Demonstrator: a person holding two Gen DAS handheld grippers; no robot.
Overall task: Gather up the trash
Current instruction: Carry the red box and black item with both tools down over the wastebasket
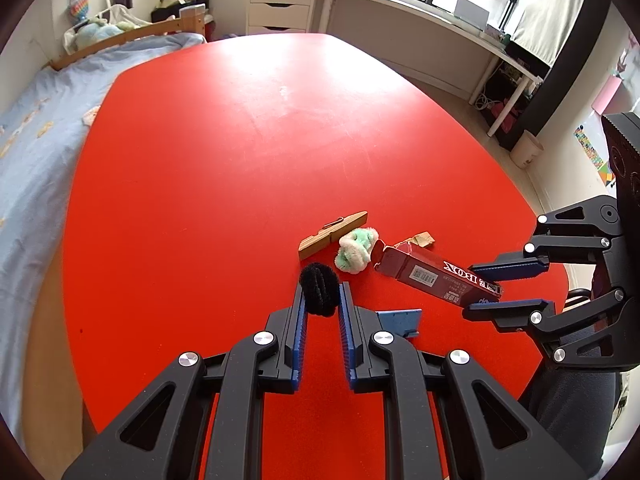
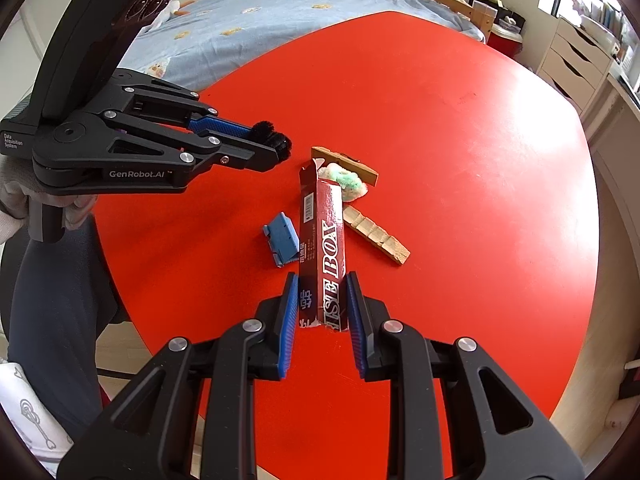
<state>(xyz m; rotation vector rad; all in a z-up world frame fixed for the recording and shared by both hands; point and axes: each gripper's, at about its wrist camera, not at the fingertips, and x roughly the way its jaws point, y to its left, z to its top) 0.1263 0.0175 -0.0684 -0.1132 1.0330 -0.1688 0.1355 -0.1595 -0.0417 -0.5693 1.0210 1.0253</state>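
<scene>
My left gripper (image 1: 321,294) is shut on a black fuzzy pompom (image 1: 320,294) and holds it above the red table (image 1: 224,152); it also shows in the right wrist view (image 2: 274,144). My right gripper (image 2: 322,286) is shut on a dark red carton box (image 2: 323,236) whose open end points at the pile; the box also shows in the left wrist view (image 1: 434,276). A green-white fuzzy ball (image 1: 356,250) lies just beyond the box's open end.
A wooden clothespin (image 1: 332,234), a tan ridged wooden strip (image 2: 376,234) and a small blue plastic piece (image 2: 282,242) lie on the table by the box. A bed with a blue sheet (image 1: 36,152) stands beside the table, and a white drawer unit (image 1: 282,2) beyond it.
</scene>
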